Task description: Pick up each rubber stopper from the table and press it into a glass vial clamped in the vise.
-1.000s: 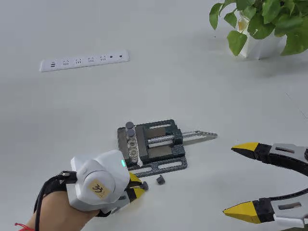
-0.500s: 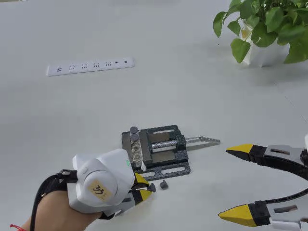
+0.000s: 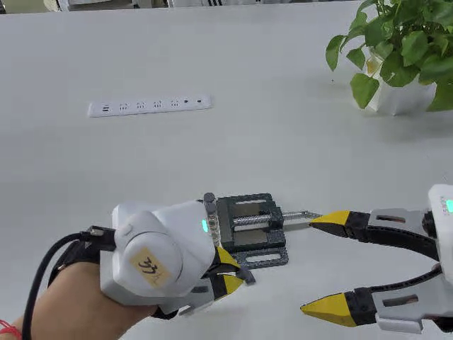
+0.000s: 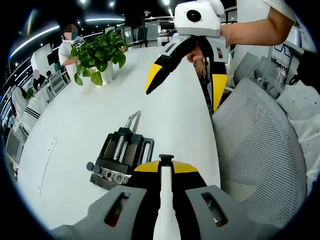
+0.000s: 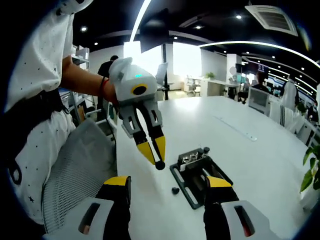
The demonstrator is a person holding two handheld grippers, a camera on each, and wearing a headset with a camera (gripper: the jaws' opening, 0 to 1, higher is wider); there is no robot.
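Observation:
A black vise [image 3: 256, 228] sits mid-table and clamps a row of glass vials [image 3: 210, 212]; the far vial carries a dark stopper [image 3: 209, 199]. My left gripper [image 3: 237, 273] hovers just in front of the vise, shut on a small dark rubber stopper [image 4: 166, 158], which also appears at its tips [image 5: 160, 165] in the right gripper view. My right gripper [image 3: 322, 263] stands open to the right of the vise, its upper fingertip near the screw handle. A loose stopper [image 5: 175, 190] lies on the table before the vise [image 5: 200, 175].
A white power strip [image 3: 150, 106] lies at the back left of the table. A potted plant [image 3: 403, 49] stands at the back right. A mesh chair [image 4: 255, 150] is at the table's near edge. People stand in the room behind.
The left gripper has risen off the table with the stopper and shifted right, towards the vise front. The right gripper has come left, nearer the vise screw. The head camera has also moved.

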